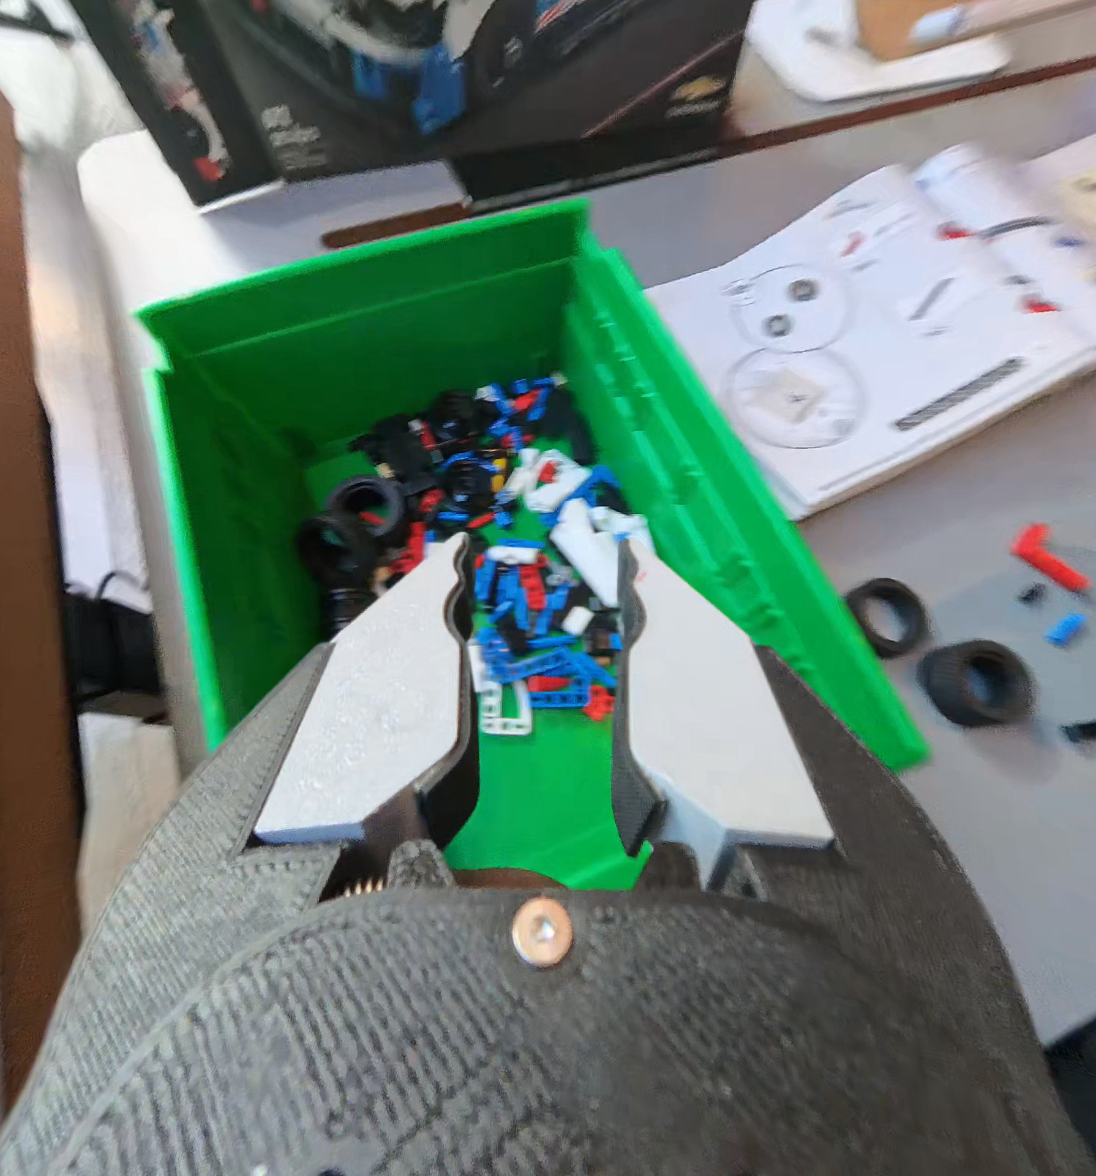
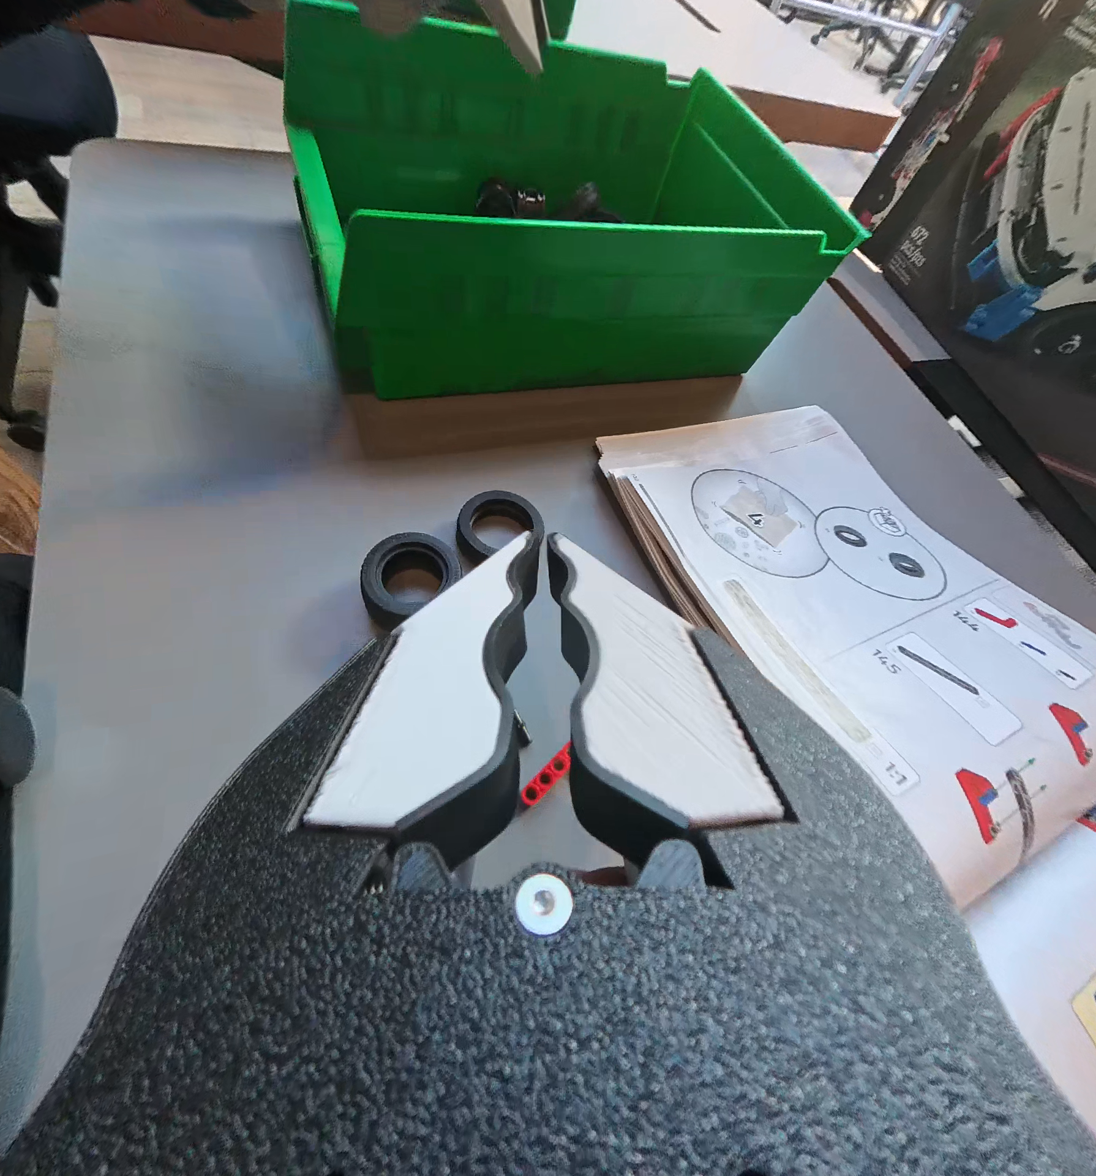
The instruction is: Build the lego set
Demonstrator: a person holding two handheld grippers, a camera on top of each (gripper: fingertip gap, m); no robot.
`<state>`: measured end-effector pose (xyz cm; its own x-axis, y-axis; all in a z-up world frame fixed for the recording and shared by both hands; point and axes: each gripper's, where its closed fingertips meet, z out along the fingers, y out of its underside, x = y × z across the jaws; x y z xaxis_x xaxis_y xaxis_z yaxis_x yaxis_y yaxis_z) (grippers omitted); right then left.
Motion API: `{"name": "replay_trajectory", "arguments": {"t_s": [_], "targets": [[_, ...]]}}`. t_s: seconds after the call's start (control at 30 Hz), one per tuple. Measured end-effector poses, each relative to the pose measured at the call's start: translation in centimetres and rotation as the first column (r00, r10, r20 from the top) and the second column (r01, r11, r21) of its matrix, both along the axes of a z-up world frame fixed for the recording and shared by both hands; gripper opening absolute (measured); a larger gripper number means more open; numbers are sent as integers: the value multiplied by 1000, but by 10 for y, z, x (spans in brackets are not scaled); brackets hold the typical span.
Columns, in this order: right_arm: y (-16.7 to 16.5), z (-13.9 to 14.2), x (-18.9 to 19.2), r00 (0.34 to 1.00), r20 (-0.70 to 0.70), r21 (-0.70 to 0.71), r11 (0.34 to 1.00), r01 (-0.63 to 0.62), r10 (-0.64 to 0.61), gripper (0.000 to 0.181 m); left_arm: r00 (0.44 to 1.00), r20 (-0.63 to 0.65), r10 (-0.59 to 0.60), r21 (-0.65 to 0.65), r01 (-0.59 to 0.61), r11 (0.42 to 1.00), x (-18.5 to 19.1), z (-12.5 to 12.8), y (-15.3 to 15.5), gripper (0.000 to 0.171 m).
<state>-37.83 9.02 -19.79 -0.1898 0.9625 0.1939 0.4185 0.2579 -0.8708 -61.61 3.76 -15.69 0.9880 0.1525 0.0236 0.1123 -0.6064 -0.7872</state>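
Your left hand-held gripper (image 1: 542, 547) hangs released over the green bin (image 1: 367, 305), its loose pieces (image 1: 533, 611) just beyond the fingertips. Your right hand-held gripper (image 2: 544, 541) is nearly clenched, empty, above the tabletop (image 2: 183, 445); two tyres (image 2: 409, 573) lie just left.

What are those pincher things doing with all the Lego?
A person is building a Lego car with two hand-held grippers. The left gripper hovers with its jaws open over the green bin full of loose Lego pieces, holding nothing yet. The right gripper, jaws nearly shut and empty, waits over the table near two black tyres and a red beam, beside the open instruction booklet.
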Motion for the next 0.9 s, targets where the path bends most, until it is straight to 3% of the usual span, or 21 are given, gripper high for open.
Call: {"name": "replay_trajectory", "arguments": {"t_s": [0.13, 0.23, 0.63, 0.77, 0.9], "targets": [[1, 7, 20, 999, -30, -35, 999, 11, -12, 2, 994, -76, 75, -154, -87, 984, -45, -17, 12, 48], [2, 4, 31, 1000, -23, -39, 999, 15, -16, 3, 991, -93, 94, -254, -115, 960, -58, -31, 13, 48], [-2, 7, 32, 998, -65, -34, 999, -11, 8, 3, 980, -62, 188, -353, -198, 914, -82, -69, 24, 38], [1, 6, 37, 998, -68, -36, 999, 3, -5, 3, 971, -134, 197, -407, -235, 883, -94, -78, 24, 37], [3, 4, 41, 998, -68, -59, 998, 15, -19, 3, 973, -127, 195, -453, -232, 861, -99, -93, 26, 37]]}}
